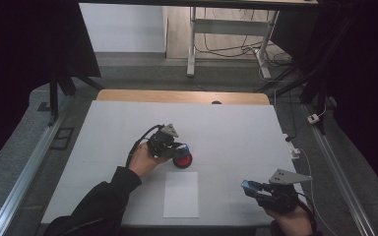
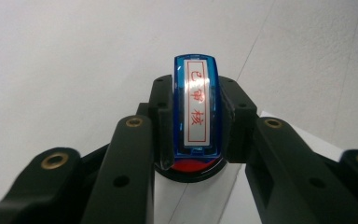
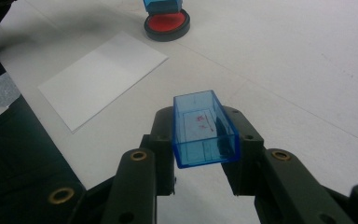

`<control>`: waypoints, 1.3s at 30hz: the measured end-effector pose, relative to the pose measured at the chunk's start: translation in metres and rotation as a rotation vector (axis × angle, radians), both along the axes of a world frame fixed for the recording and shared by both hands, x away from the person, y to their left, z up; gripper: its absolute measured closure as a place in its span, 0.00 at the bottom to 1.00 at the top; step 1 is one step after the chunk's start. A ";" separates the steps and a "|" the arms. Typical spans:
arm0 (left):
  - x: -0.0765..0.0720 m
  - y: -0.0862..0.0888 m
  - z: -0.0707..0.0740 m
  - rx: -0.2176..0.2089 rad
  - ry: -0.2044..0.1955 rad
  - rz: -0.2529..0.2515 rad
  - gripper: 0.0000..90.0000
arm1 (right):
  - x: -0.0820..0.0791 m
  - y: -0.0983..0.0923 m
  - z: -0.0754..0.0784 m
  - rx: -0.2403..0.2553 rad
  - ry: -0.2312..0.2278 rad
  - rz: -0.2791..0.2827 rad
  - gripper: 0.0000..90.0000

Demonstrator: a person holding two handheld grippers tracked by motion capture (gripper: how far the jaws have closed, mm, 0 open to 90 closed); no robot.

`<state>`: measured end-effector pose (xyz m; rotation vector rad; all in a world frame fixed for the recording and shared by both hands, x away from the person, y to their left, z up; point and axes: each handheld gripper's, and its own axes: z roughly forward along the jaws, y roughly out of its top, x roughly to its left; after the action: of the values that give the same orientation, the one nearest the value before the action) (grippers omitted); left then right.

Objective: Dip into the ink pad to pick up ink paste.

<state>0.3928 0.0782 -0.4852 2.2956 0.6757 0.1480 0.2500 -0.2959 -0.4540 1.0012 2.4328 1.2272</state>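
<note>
From above, my left gripper [image 1: 181, 149] reached mid-table, holding the blue plastic stamp [image 1: 182, 148] over the round red ink pad [image 1: 182, 160]. Its own view showed jaws clamped on the stamp [image 2: 196, 105]. My right gripper [image 3: 204, 135], low near the table's edge, gripped the clear blue stamp cap [image 3: 204, 128].

My left gripper [image 1: 178, 150] mid-tabletop, angled down, fingers [image 2: 163, 119] clamped on blue stamp [image 2: 196, 107]; forearm in dark sleeve. My right gripper [image 1: 250, 187] near front right edge, roughly level, fingers [image 3: 163, 126] clamped on blue cap [image 3: 204, 128].
</note>
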 end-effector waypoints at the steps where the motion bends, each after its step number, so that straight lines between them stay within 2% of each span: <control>1: 0.000 0.000 -0.001 0.004 0.002 0.001 0.77 | 0.000 0.000 0.000 0.000 0.000 0.000 0.75; 5: 0.001 -0.003 -0.004 0.008 0.014 0.011 0.77 | 0.000 0.000 0.000 0.000 0.001 0.001 0.75; 7: 0.002 -0.003 -0.005 0.025 0.013 0.007 0.77 | 0.000 0.000 0.000 0.001 0.001 0.000 0.75; 14: 0.002 -0.004 -0.006 0.015 0.022 0.023 0.78 | 0.000 0.000 0.000 0.003 0.004 0.005 0.75; 20: -0.001 -0.006 -0.006 0.029 0.001 0.021 0.78 | 0.000 0.000 0.000 0.004 0.006 0.004 0.75; 26: -0.005 -0.011 -0.004 0.072 -0.020 0.029 0.78 | 0.000 0.000 0.000 -0.001 0.006 0.003 0.75; 36: -0.015 -0.022 -0.002 0.151 -0.095 0.023 0.78 | 0.000 0.001 -0.001 0.000 0.007 0.006 0.75; 39: -0.015 -0.023 -0.002 0.154 -0.094 0.024 0.78 | 0.001 0.001 -0.001 0.000 0.008 0.006 0.75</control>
<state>0.3780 0.0557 -0.4872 2.4103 0.6641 0.3274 0.2505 -0.2951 -0.4546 1.0012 2.4440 1.2274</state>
